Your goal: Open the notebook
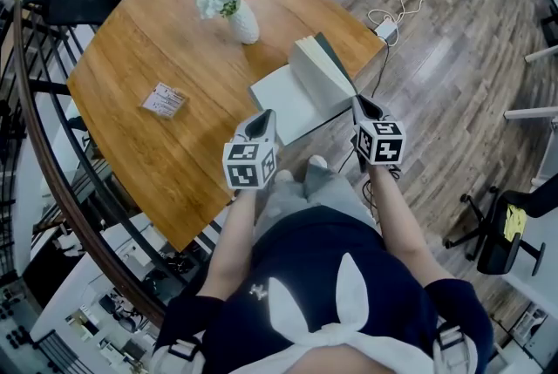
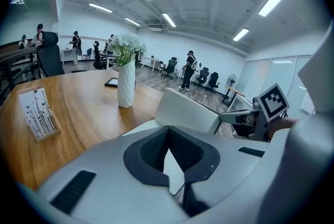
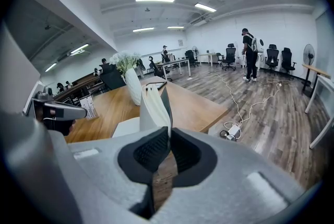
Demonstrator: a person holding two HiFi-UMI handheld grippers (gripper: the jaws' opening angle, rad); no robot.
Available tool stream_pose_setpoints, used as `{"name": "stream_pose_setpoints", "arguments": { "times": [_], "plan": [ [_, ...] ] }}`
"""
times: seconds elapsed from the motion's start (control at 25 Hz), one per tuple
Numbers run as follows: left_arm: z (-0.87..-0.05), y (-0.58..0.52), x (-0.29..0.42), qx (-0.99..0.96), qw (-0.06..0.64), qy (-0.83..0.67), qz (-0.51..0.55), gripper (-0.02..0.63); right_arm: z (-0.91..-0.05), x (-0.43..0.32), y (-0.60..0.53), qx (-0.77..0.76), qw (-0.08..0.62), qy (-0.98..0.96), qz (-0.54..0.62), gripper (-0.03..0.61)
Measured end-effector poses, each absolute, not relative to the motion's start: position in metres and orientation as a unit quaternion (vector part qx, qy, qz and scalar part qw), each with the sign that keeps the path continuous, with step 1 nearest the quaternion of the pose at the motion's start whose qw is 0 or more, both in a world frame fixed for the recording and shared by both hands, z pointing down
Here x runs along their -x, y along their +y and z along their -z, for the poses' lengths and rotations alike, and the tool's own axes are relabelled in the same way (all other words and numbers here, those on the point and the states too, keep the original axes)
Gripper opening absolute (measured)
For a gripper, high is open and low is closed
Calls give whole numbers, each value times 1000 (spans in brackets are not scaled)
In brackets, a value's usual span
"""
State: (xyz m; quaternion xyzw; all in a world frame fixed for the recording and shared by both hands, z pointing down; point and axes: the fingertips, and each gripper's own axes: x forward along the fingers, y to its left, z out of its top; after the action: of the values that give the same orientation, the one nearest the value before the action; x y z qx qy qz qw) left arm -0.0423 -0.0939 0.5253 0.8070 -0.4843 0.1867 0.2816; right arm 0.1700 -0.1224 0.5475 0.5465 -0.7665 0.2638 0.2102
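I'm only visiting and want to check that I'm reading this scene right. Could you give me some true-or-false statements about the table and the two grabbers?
1. The notebook lies flat and closed. False: it is partly open, with a block of pages standing up.
2. The right gripper is shut on the raised part of the notebook. True.
3. A white vase of flowers stands on the table. True.
4. The vase stands on the notebook. False: it stands on bare wood beyond it.
5. The left gripper holds the card stand. False: it is at the notebook's flat page, and the card stand sits apart.
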Motion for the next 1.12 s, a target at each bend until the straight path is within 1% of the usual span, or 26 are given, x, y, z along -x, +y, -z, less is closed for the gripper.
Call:
{"name": "stream_pose_setpoints", "arguments": {
  "times": [0.48, 1.12],
  "plan": [
    [-534, -103, 23, -806, 280, -487, -185, 17, -563, -188, -129, -542, 212, -767, -270, 23],
    [-545, -107, 17, -796, 287, -500, -185, 17, -585, -201, -141, -533, 222, -766, -282, 23]
  ]
}}
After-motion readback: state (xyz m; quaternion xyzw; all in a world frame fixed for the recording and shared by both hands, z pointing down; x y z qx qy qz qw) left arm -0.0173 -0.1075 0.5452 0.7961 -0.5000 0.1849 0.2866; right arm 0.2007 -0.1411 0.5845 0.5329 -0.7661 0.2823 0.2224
